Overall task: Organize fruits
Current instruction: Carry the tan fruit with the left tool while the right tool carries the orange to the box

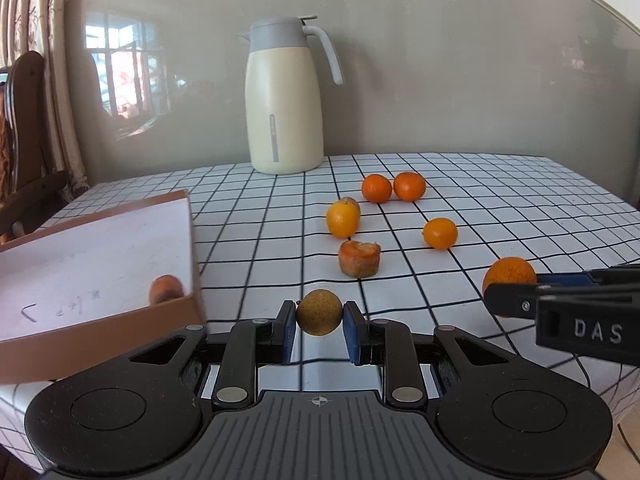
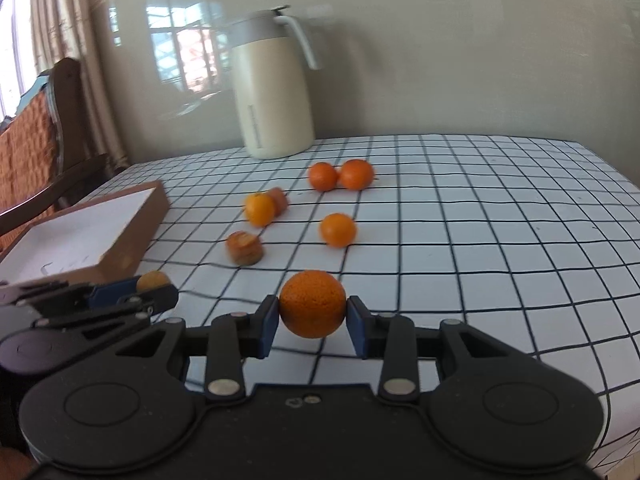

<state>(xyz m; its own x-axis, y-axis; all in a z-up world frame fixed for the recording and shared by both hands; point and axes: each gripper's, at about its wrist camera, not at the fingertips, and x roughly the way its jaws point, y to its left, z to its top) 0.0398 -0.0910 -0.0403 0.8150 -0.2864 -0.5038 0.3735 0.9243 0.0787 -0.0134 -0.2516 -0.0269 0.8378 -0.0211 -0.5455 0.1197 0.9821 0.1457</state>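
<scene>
Over table, step: left gripper [image 1: 319,317] is clamping brown fruit [image 1: 319,312]; right gripper [image 2: 312,317] is clamping orange [image 2: 312,303]
Next: carrying both into box [image 1: 100,240], then opening

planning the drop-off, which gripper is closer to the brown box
Left. The left gripper, holding a dull brownish fruit, is right beside the brown box; the right gripper sits farther out.

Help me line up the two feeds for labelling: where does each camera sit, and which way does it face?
Left wrist: sits on the left hand-held gripper, looks along its fingers across the checked table toward the jug; it holds a brownish fruit, the right hand-held gripper enters from the right.
Right wrist: sits on the right hand-held gripper gripping an orange, same facing; the left one shows at the left.
Shared: jug, box, loose fruits.
</scene>
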